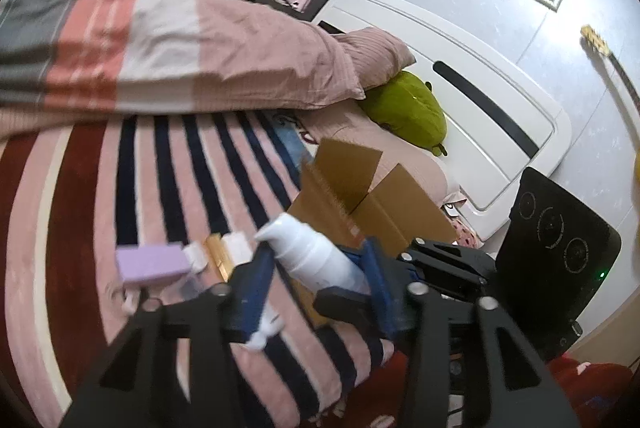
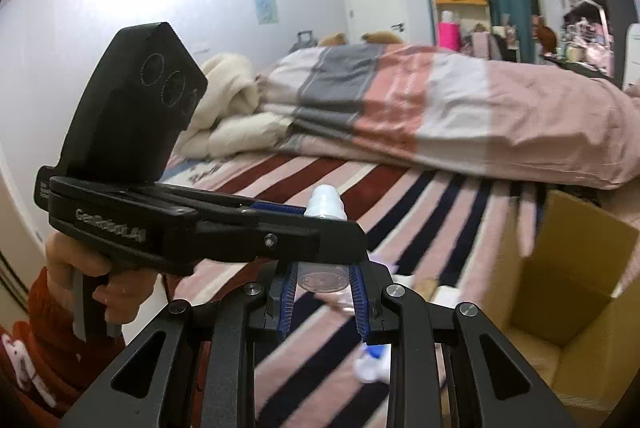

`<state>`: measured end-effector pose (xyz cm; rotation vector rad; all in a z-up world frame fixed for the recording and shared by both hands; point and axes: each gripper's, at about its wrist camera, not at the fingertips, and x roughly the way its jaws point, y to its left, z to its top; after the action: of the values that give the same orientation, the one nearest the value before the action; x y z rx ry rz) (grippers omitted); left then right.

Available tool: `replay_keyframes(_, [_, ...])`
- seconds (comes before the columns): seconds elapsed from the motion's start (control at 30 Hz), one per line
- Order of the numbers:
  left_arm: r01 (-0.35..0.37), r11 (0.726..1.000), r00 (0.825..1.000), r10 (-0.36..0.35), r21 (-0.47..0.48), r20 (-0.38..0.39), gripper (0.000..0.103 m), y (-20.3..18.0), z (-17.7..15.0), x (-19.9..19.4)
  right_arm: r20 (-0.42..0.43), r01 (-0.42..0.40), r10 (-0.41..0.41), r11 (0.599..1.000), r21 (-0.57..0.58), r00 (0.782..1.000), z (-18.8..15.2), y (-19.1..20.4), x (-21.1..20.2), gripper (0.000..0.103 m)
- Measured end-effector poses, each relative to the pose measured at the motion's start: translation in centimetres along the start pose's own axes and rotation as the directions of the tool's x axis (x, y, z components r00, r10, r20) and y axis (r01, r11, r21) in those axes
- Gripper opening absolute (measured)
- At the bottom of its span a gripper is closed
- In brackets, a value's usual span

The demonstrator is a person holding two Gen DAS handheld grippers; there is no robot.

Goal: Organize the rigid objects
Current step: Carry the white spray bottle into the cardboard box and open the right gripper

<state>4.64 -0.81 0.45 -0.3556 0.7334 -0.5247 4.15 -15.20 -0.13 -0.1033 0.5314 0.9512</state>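
Two grips: both jaws clenched, each on a bottle.
Left gripper (image 1: 318,252): clamped across the body of a white pump bottle (image 1: 312,256), held above the striped blanket (image 1: 160,188), nozzle pointing away.
Right gripper (image 2: 324,282): pinched on a small clear plastic bottle (image 2: 320,278), base toward the camera.
Handling: likely light, stiff and smooth-walled; prone to slipping or pivoting; best gripped mid-body, never by the pump head.
Nearby: open cardboard box (image 1: 348,172) just beyond, probably the destination; lilac box (image 1: 154,262) and gold box (image 1: 218,256) lying on the blanket.
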Motion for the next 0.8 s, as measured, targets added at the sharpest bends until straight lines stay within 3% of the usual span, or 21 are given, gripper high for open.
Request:
replay_keyframes(0.17, [-0.002,0.996,0.999,0.006,0.088,-0.053,0.035,-3.9,2.5,4.3,0.019,0.067,-0.068,0.997,0.050,0.998,-0.2,-3.9,-3.0,0.020])
replay_keyframes(0.3, [0.017,0.991,0.993,-0.002,0.133,-0.118,0.034,-6.7,4.0,8.8,-0.013,0.119,-0.118,0.984,0.133,0.993,-0.6,-7.8,-4.9,0.020])
replay_keyframes(0.5, [0.039,0.992,0.974,-0.010,0.124,-0.224,0.032,-8.1,4.9,14.5,-0.129,0.166,-0.138,0.957,0.237,0.982,-1.4,-12.8,-5.4,0.020])
replay_keyframes(0.7, [0.001,0.991,0.954,0.040,0.135,-0.298,0.032,-8.6,5.0,17.3,-0.258,0.232,-0.170,0.943,0.237,0.951,-1.4,-14.7,-4.5,0.020])
replay_keyframes(0.77, [-0.006,0.992,0.951,0.046,0.129,-0.306,0.041,-8.6,5.0,17.3,-0.289,0.262,-0.195,0.940,0.217,0.937,-1.2,-14.6,-4.1,0.020])
replay_keyframes(0.8, [-0.011,0.991,0.951,0.052,0.134,-0.303,0.053,-8.7,5.0,16.9,-0.296,0.270,-0.202,0.940,0.210,0.934,-1.3,-14.7,-4.0,0.021])
